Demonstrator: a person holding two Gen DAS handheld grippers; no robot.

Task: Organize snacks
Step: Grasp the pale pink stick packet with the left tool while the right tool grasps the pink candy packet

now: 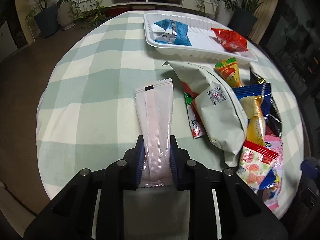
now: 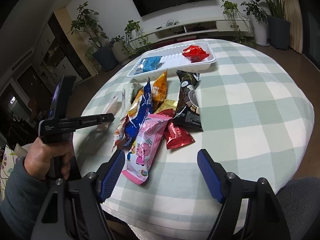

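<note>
Gripping: left tool [image 1: 157, 156] clamps pale pink sachet [image 1: 155, 118].
Right tool [image 2: 160, 172]: open, empty.
Tray [image 1: 200, 53], twelve o'clock: blue packet [image 1: 176, 33], red packet [image 1: 230, 39].
Left: pile [image 2: 152, 116] on bench.

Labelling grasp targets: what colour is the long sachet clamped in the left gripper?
Pale pink long sachet, small black mark near its top; clearest in left wrist view.

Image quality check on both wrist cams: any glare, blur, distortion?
Left wrist: heavy fisheye bend and dark corners; glare streaks on the pale pink packet in the left claw; sharp centre. Right wrist: same barrel warp, dim room edges, glossy highlights on the red packet; no clear motion blur.
</note>
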